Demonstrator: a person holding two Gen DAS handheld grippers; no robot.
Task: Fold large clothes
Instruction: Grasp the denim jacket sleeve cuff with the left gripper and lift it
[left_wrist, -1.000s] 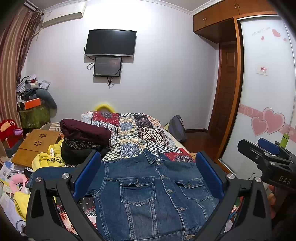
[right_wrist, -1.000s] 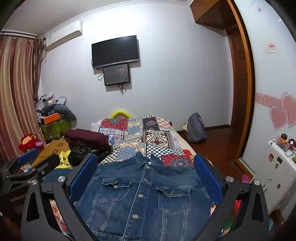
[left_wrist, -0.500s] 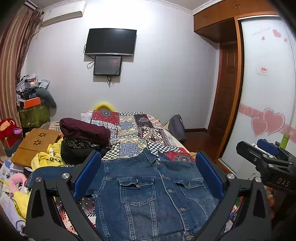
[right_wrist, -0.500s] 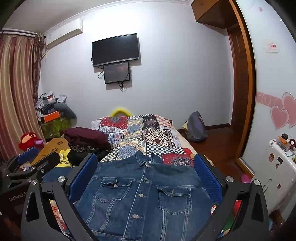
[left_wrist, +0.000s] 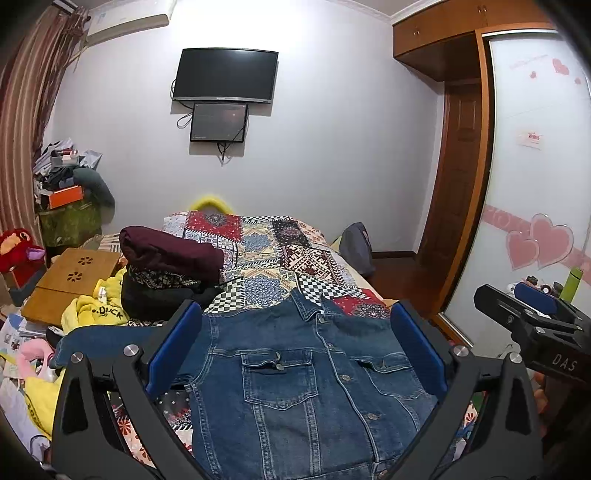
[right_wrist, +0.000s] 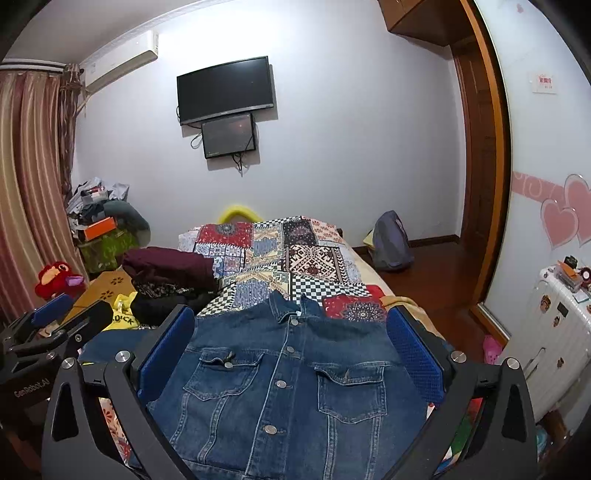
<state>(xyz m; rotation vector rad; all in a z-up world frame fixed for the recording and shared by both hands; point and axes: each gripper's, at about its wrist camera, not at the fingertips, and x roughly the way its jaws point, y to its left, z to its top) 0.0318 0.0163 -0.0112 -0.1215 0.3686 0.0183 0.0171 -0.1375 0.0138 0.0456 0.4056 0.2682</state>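
Observation:
A blue denim jacket (left_wrist: 295, 380) lies face up and buttoned on the patchwork bedspread (left_wrist: 266, 251), collar away from me, one sleeve spread to the left. It also fills the lower middle of the right wrist view (right_wrist: 288, 384). My left gripper (left_wrist: 295, 343) is open and empty, held above the jacket's chest. My right gripper (right_wrist: 290, 343) is open and empty above the jacket too. Each gripper shows at the side of the other's view: the right gripper (left_wrist: 532, 314) and the left gripper (right_wrist: 51, 325).
A stack of folded dark clothes (left_wrist: 166, 273) and a yellow garment (left_wrist: 99, 310) lie left of the jacket. A wooden lap desk (left_wrist: 70, 280), toys and clutter stand at far left. A backpack (right_wrist: 391, 240), white suitcase (right_wrist: 554, 325) and wardrobe door (left_wrist: 535, 184) are on the right.
Both views have shifted only slightly. The jacket lies as before and both grippers stay open.

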